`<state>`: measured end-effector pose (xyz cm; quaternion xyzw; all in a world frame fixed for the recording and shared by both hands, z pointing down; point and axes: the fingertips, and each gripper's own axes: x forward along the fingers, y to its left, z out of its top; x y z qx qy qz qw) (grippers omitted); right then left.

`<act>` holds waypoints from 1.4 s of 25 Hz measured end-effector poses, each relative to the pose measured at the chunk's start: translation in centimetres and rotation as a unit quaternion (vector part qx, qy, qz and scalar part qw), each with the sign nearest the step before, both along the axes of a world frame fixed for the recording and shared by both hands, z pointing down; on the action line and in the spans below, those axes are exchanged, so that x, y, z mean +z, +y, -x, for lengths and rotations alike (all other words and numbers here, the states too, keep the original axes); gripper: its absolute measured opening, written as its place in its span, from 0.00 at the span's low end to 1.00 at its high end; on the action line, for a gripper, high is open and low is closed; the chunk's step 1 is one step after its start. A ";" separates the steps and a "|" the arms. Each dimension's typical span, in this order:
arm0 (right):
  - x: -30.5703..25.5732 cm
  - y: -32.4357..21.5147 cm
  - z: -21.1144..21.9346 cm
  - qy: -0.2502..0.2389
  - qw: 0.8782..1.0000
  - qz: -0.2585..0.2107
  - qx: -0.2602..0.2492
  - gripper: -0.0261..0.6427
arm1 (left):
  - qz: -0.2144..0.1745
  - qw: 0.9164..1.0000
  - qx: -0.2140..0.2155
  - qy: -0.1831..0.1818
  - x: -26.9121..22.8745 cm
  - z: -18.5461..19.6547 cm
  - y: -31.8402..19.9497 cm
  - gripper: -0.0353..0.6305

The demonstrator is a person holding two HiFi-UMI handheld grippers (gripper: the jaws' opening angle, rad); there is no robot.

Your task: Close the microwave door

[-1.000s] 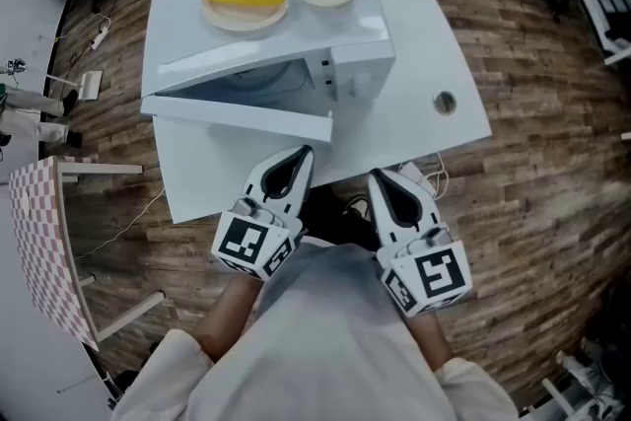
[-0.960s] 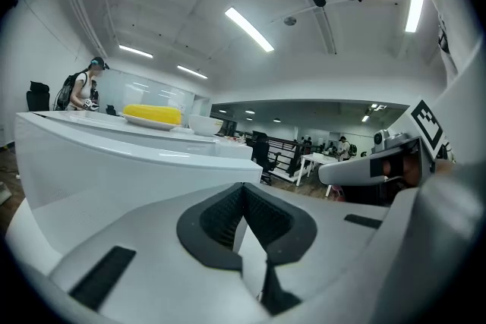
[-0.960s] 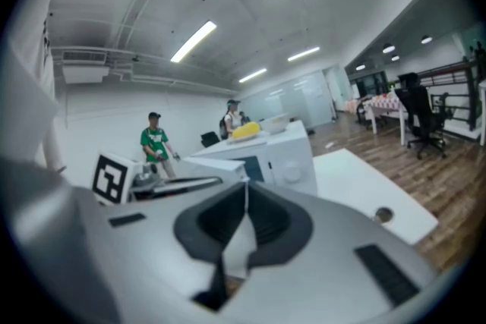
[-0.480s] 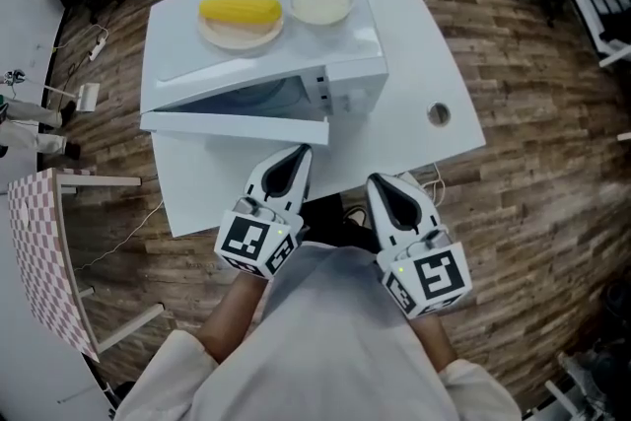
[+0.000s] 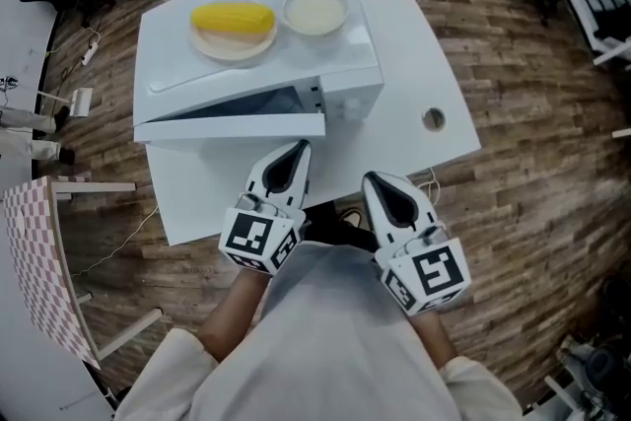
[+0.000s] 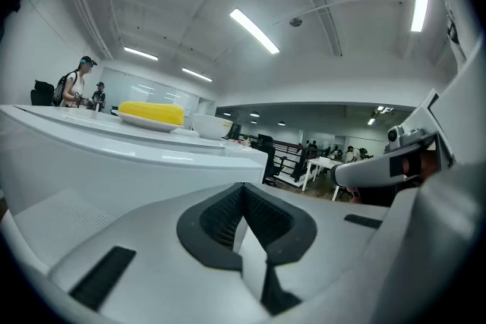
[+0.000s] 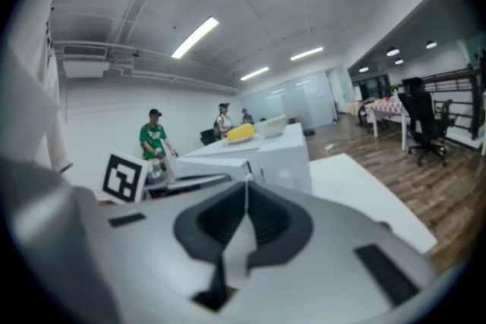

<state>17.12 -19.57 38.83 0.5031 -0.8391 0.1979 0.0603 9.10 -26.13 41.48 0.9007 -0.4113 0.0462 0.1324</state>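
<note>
Nearest, the person's pale sleeves hold both grippers side by side, level with each other and pointing far toward the counter [image 5: 414, 54]. The left gripper [image 5: 295, 154] is clenched, its dark pads pressed together with nothing between them. The right gripper [image 5: 380, 185] is likewise clenched and empty. It hangs over the counter's near edge, well right of the door.

The left gripper's tips lie just near of the free, right end of the microwave door [image 5: 232, 125]. No view shows whether they touch it.

The microwave [image 5: 345, 79] stands on the left part of the white counter with its front facing near. Its door is hinged at the left and ajar, swung out at a shallow angle, so that a dark wedge of the cavity shows behind it. The door's right end stands a little clear of the control panel.

To the right of the microwave the counter has a small round hole [image 5: 433, 119].

On the microwave's top, toward the far side, a plate [image 5: 229, 45] carries a yellow corn cob [image 5: 233, 16]. A white bowl [image 5: 315, 12] sits just right of the plate.

The counter stands on a wooden floor [image 5: 532, 133]. A red-checked panel [image 5: 35, 261] stands off to the near left. In both gripper views, people stand far off in the room.
</note>
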 end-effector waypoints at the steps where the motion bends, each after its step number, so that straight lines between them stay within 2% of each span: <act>1: 0.0 -0.1 0.1 0.000 1.000 0.001 -0.003 0.07 | 0.002 1.000 -0.003 0.004 0.0 0.0 -0.2 0.08; 20: 1.0 -1.7 0.2 0.003 1.000 0.019 -0.012 0.07 | 0.005 0.999 -0.025 0.031 -0.5 -0.7 -4.2 0.08; 35: 1.8 -2.2 0.1 0.003 0.999 0.029 -0.017 0.07 | -0.003 0.999 -0.027 0.034 -0.6 -1.7 -4.5 0.08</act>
